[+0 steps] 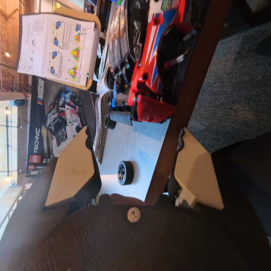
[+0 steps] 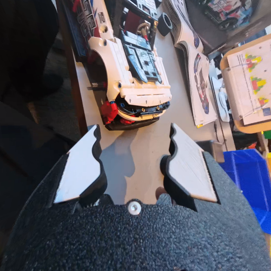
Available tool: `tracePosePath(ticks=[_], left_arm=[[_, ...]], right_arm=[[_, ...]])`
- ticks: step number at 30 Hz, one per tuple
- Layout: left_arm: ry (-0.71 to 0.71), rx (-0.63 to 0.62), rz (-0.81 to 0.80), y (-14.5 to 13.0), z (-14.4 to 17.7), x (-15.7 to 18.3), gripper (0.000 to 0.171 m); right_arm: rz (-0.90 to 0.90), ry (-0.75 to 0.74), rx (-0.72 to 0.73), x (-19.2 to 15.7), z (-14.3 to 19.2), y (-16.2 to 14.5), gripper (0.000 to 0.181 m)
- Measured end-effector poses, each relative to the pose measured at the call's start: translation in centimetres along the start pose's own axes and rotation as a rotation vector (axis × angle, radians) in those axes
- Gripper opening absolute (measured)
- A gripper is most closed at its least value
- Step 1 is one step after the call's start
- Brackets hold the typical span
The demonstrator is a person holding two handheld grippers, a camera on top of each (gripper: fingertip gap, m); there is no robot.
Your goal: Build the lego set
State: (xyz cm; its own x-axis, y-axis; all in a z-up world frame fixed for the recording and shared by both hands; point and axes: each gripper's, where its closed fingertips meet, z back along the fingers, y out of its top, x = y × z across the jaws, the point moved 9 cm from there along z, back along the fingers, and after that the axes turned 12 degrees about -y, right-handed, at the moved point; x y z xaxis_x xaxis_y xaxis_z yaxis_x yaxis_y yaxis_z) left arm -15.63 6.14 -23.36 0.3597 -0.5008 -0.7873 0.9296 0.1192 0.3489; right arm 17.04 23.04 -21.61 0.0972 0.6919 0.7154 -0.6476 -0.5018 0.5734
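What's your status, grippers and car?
Left gripper open, empty. Right gripper open, empty. Loose wheel on table ahead of left; car ahead of right. Nothing in the way.

Left wrist view: rolled sideways, close above the table (image 1: pixel 132 146), facing along it past a wheel (image 1: pixel 125 172) toward the car (image 1: pixel 146 88). Right wrist view: upright, close, angled down at the car (image 2: pixel 132 73) nose. Shared: car, table (image 2: pixel 146 146), manual (image 1: pixel 102 124) (image 2: pixel 198 88), tyre (image 1: pixel 110 122) (image 2: pixel 165 24).
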Motion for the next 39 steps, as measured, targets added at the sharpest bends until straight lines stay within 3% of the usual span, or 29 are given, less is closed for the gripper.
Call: tracePosePath(ticks=[4, 6, 9, 10, 12, 17, 21, 23, 25, 26, 29, 31, 33, 36, 38, 39], left_arm=[[-0.143, 0.000, 0.090, 0.4, -1.2, -0.3, 0.112], [-0.223, -0.037, 0.138, 0.0, -2.0, 0.3, 0.105], [-0.270, -0.035, 0.140, 0.3, -2.6, 1.5, 0.101], [-0.282, -0.035, 0.157, 0.5, -2.8, 1.7, 0.100], [-0.301, -0.032, 0.197, 0.7, -3.1, 2.0, 0.102], [-0.260, 0.076, 0.325, 1.3, -2.1, 2.3, 0.072], [-0.083, 0.076, 0.242, 0.8, -1.1, 3.6, 0.054], [0.032, 0.052, 0.181, 0.3, -0.5, 4.0, 0.071], [0.152, 0.023, 0.075, -0.5, 0.3, 3.7, 0.079], [0.192, 0.012, 0.020, -1.0, 0.7, 3.5, 0.083], [0.200, -0.069, -0.096, -1.6, 0.2, 2.8, 0.103], [0.202, -0.058, -0.141, -1.1, 0.0, 2.4, 0.111], [0.212, -0.044, -0.171, -0.4, -0.3, 2.3, 0.117], [0.199, -0.023, -0.212, 0.0, -0.6, 2.8, 0.105], [0.198, -0.004, -0.253, 0.1, -0.7, 3.8, 0.086], [0.224, 0.007, -0.249, 0.0, -0.5, 4.0, 0.086]], right_arm=[[-0.001, 0.047, -0.002, 0.5, -1.1, 0.6, 0.097], [-0.127, 0.136, -0.070, 0.8, -1.7, 0.3, 0.091], [-0.314, 0.201, -0.149, 1.1, -2.3, -0.6, 0.099], [-0.354, 0.243, -0.152, 0.9, -2.4, -0.7, 0.096], [-0.386, 0.378, -0.125, 0.0, -2.2, -0.4, 0.056], [-0.369, 0.303, -0.120, -0.6, -1.5, -0.2, 0.054], [-0.303, 0.176, -0.075, -1.9, 0.0, 0.2, 0.046], [-0.203, 0.107, -0.032, -2.3, 0.7, 0.3, 0.051], [-0.010, 0.046, 0.019, -2.6, 1.5, -0.1, 0.084], [0.073, -0.022, 0.018, -2.4, 1.6, -0.5, 0.084], [0.147, -0.025, -0.002, -2.7, 1.3, -0.5, 0.102], [0.108, 0.025, 0.000, -3.2, 0.8, 0.2, 0.105], [0.109, 0.044, -0.003, -3.8, 0.4, 0.8, 0.091], [0.103, 0.024, 0.008, -4.9, 0.4, 1.4, 0.094], [0.114, 0.023, 0.054, -5.9, 1.3, 2.0, 0.087], [0.137, 0.015, 0.075, -6.4, 1.9, 2.4, 0.081]])
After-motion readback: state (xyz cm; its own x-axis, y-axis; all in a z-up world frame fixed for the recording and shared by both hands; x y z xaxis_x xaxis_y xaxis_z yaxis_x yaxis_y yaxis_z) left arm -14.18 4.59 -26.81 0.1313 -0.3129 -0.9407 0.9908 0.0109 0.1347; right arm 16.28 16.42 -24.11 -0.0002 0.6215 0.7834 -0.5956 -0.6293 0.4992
